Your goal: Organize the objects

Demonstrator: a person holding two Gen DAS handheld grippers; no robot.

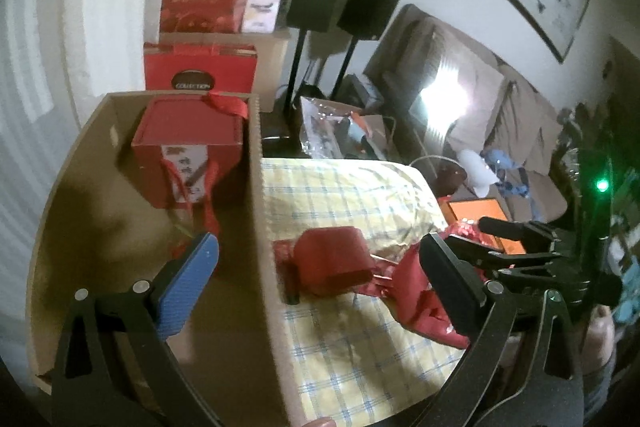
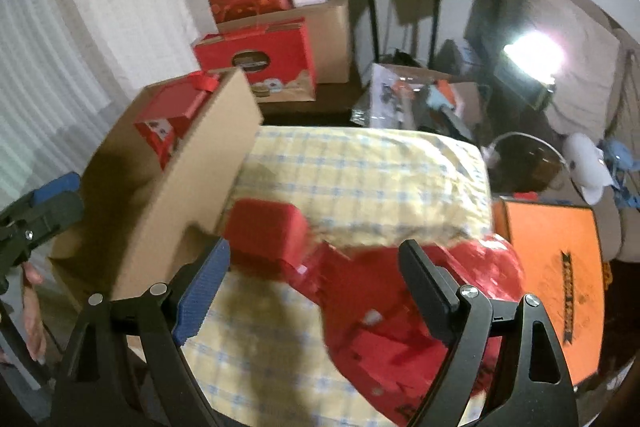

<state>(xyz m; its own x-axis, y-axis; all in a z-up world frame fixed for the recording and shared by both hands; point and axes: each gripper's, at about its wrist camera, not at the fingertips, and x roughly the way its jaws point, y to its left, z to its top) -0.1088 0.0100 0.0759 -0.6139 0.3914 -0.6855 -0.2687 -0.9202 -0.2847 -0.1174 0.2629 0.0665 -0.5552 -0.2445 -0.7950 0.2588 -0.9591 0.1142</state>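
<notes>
Jaws on both grippers gape wide, empty: left gripper (image 1: 316, 263) straddles the cardboard box (image 1: 256, 187) wall, right gripper (image 2: 316, 267) hovers over the red pouch (image 2: 266, 233) beside that box. I'd worry a careless reach snags the crumpled red bag (image 2: 404, 303) or knocks the box wall.

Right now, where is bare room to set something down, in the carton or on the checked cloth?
Carton: bare floor in front of the red gift box. Checked cloth: bare far end behind the small red box. Crowded where the red bag lies between the right tongs.
</notes>
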